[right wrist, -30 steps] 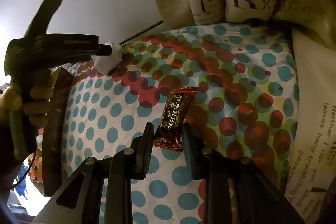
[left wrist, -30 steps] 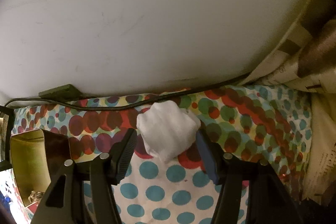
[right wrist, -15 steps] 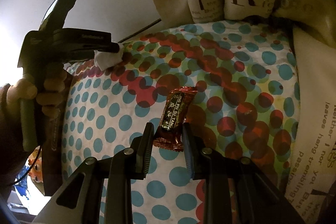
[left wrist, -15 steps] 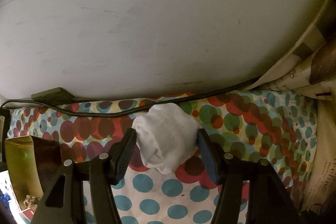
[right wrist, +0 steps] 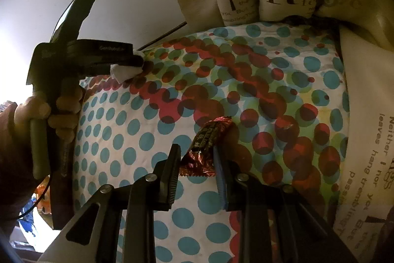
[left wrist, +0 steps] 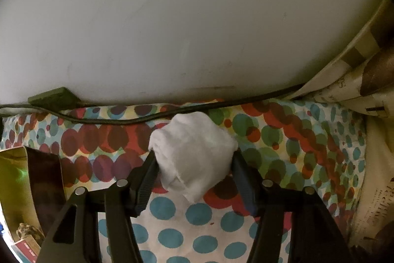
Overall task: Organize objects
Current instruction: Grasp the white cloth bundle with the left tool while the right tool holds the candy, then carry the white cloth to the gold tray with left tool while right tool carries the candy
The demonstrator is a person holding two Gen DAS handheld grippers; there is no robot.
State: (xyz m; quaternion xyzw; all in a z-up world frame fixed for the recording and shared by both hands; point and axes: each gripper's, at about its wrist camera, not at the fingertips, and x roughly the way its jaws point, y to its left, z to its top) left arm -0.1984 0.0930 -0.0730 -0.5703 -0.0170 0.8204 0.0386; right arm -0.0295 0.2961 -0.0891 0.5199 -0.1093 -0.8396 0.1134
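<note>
candy bar [right wrist: 205,148] lengthwise between jaws (wrapper red)

Polka-dot bedsheet [right wrist: 138,154] on a bed, black cable [left wrist: 138,120] lying along its far edge by the wall

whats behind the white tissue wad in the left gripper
Behind the white tissue wad in the left gripper a black cable runs along the spotted cloth at the foot of a pale wall. The wad hides the cloth directly behind and under it.
</note>
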